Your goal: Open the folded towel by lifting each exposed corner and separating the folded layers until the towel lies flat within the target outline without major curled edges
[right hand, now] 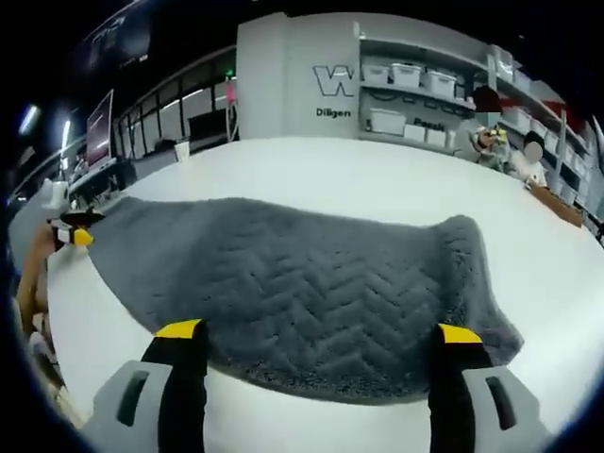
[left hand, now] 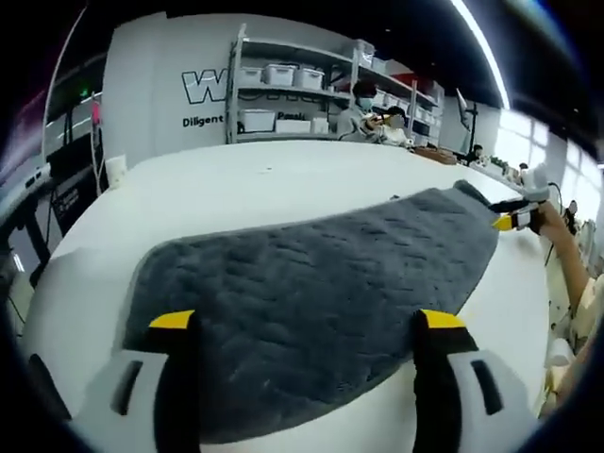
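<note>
A grey quilted towel [left hand: 311,293] lies spread out on the white table [left hand: 283,179]. My left gripper [left hand: 307,321] is open, its yellow-tipped jaws wide apart over the towel's near edge. At the towel's far right corner, the right gripper [left hand: 517,219] is held in a person's hand. In the right gripper view the same towel [right hand: 311,283] runs leftward across the table [right hand: 330,179]. My right gripper [right hand: 319,330] is open over its near edge. The left gripper [right hand: 75,234] sits at the far left corner. I cannot tell whether either gripper touches the cloth.
Metal shelves with white bins [left hand: 283,75] stand against the lettered back wall. People sit at the table's far right end [left hand: 377,118]. Monitors and desks line the left side [right hand: 99,132]. The person's arm [left hand: 571,255] reaches in along the table's right edge.
</note>
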